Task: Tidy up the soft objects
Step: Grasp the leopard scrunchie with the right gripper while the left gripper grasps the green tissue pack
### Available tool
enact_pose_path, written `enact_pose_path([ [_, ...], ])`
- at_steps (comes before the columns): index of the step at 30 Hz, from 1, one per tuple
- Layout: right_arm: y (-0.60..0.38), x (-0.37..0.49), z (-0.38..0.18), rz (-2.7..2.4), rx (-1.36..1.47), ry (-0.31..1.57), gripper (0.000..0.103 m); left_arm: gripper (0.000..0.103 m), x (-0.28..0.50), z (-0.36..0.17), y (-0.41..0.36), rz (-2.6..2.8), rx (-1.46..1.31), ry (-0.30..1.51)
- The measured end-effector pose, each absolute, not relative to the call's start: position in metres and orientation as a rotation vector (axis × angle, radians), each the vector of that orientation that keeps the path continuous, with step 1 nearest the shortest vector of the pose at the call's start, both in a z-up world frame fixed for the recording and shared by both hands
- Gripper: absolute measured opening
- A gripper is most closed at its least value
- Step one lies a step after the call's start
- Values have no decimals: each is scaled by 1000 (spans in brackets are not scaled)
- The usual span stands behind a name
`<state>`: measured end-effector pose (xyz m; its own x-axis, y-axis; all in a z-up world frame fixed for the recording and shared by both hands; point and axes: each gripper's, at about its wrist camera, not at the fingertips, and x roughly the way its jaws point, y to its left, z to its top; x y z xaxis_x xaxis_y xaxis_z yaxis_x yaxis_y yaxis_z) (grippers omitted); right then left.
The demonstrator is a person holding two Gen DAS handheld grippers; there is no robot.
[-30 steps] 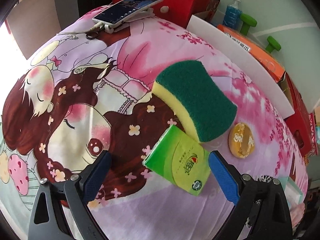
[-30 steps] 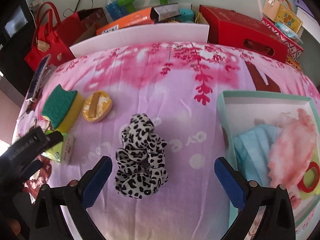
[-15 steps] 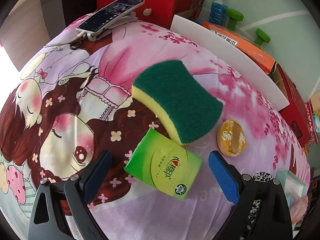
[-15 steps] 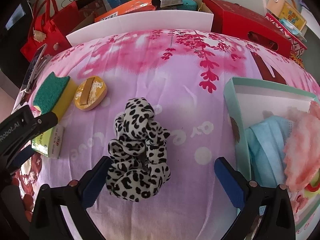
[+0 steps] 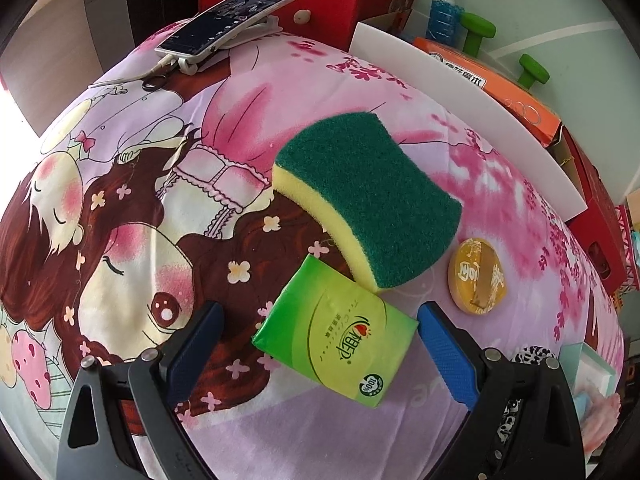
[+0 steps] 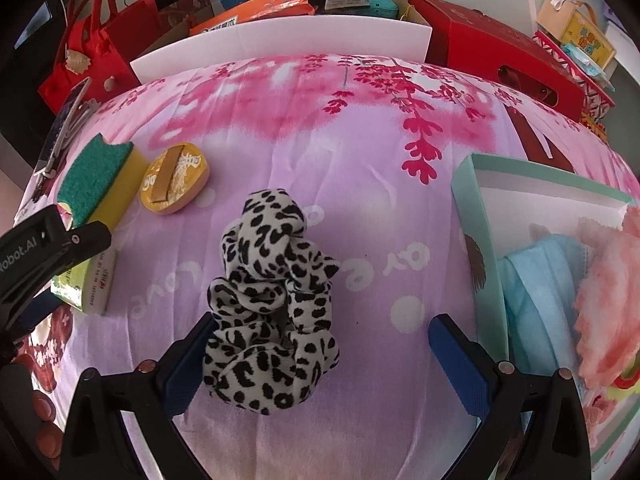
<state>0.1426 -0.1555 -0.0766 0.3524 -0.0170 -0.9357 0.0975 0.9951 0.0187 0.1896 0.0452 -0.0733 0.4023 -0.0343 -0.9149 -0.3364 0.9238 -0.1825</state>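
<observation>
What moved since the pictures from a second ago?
Both grippers came closer to their targets: the left gripper now has the green tissue pack between its open fingers, and the right gripper reached the spotted scrunchie. Nothing was grabbed. The sponge stayed put.

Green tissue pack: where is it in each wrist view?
Left wrist: tissue pack at lower centre, between the open fingers of the left gripper.
Right wrist: tissue pack at the left edge, partly behind the left gripper.
Shared landmark: sponge, just beyond the pack.
</observation>
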Motion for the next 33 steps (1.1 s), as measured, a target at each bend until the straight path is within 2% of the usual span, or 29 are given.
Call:
enact_pose_path([
  [6, -152, 144, -78, -72, 50, 1199, 103, 95, 189, -73, 45, 195, -360, 1150],
  [8, -152, 144, -78, -71, 42, 1197, 103, 90, 188, -72, 45, 191, -362, 1151],
  [11, -151, 144, -78, -74, 36, 1190, 103, 77, 188, -70, 45, 184, -358, 1150],
  [13, -149, 144, -78, -76, 34, 1189, 102, 77, 187, -69, 45, 178, -356, 1155],
  [17, -146, 141, -74, -76, 27, 1169, 83, 76, 186, -68, 45, 172, -362, 1161],
  [21, -146, 140, -68, -59, 32, 1160, 69, 76, 186, -67, 45, 171, -363, 1169],
  [23, -146, 140, -66, -47, 43, 1157, 57, 76, 185, -67, 45, 170, -363, 1173],
  [25, -146, 139, -64, -40, 49, 1154, 50, 76, 185, -66, 45, 168, -363, 1175],
  [33, -148, 140, -62, -33, 53, 1153, 43, 76, 183, -64, 42, 168, -357, 1187],
])
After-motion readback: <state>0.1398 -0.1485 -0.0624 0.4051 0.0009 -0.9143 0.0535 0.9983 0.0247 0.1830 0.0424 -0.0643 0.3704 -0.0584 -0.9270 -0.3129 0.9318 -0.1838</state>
